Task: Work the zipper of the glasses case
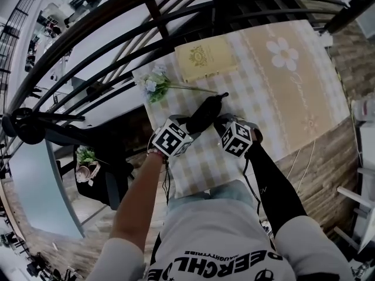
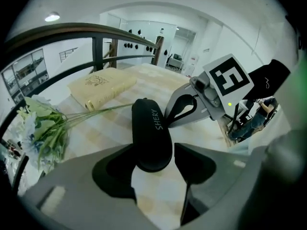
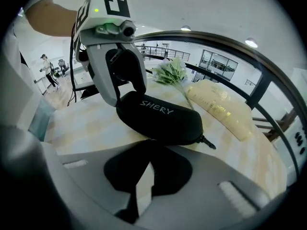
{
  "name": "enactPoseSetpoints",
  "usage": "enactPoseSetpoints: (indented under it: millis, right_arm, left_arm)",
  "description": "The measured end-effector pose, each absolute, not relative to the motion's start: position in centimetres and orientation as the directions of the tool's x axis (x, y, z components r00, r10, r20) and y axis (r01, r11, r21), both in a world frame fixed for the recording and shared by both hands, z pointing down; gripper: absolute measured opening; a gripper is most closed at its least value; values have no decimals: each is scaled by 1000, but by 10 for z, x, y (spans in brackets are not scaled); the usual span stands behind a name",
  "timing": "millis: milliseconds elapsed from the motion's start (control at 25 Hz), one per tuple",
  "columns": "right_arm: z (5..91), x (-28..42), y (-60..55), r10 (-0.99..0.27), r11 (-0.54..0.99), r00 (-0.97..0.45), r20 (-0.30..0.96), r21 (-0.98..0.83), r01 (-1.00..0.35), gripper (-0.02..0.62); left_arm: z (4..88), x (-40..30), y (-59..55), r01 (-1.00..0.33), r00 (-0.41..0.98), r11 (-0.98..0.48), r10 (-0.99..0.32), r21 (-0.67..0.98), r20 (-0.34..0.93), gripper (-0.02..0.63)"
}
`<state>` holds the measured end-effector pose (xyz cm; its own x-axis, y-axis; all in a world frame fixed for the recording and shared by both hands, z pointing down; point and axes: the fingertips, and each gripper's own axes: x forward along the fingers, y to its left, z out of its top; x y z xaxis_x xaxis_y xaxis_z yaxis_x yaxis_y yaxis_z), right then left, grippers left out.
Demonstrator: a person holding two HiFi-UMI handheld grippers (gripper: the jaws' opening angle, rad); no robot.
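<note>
1. Head view is showing the black glasses case (image 1: 204, 115) lying on the bench (image 1: 281, 110), on a checked cloth, close to the person.
2. The case is lying on a slant. Its long side is running from near and left to far and right, and the zipper pull (image 1: 224, 94) is sticking out at the far end.
3. The left gripper (image 2: 153, 151) is holding its fingers wide, with the near end of the case sitting between them. A thin gap is showing by the right finger, so I think they are not squeezing it yet.
4. The right gripper (image 3: 148, 147) is pressing its fingers together, and nothing is showing between them. They are sitting just beside the right long side of the case.
5. The right gripper is sitting nearer the pull, which is lying far and right of its fingertips. I think it is going to need to open and reach that way while the left one pins the case.
6. A book (image 1: 205, 57) and flowers (image 1: 153, 86) are lying far and left, with the stems reaching close to the pull. The cloth to the right is lying bare, giving room to move.
</note>
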<state>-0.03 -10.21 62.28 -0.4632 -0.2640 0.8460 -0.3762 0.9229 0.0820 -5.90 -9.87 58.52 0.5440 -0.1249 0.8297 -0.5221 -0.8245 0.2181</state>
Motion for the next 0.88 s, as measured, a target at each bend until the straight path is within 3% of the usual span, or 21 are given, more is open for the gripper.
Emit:
enactPoseSetpoints:
  millis: [240, 520, 760, 840, 880]
  right_arm:
    - [619, 26, -119, -321, 884, -442, 838, 97, -458, 28]
    - [620, 43, -132, -345, 861, -422, 838, 104, -497, 29]
    - [618, 40, -130, -346, 866, -433, 832, 106, -489, 29]
    - [620, 41, -129, -345, 869, -426, 837, 113, -482, 29]
    - [621, 42, -130, -344, 870, -421, 839, 116, -478, 29]
  left_arm:
    - [585, -33, -73, -438, 581, -853, -28, 283, 814, 242]
    - [583, -8, -68, -440, 629, -840, -35, 318, 777, 227]
    - [552, 3, -101, -483, 692, -841, -194, 246, 696, 215]
    - [556, 9, -107, -474, 670, -860, -214, 188, 711, 155]
    - [562, 11, -108, -464, 652, -871, -212, 163, 728, 81]
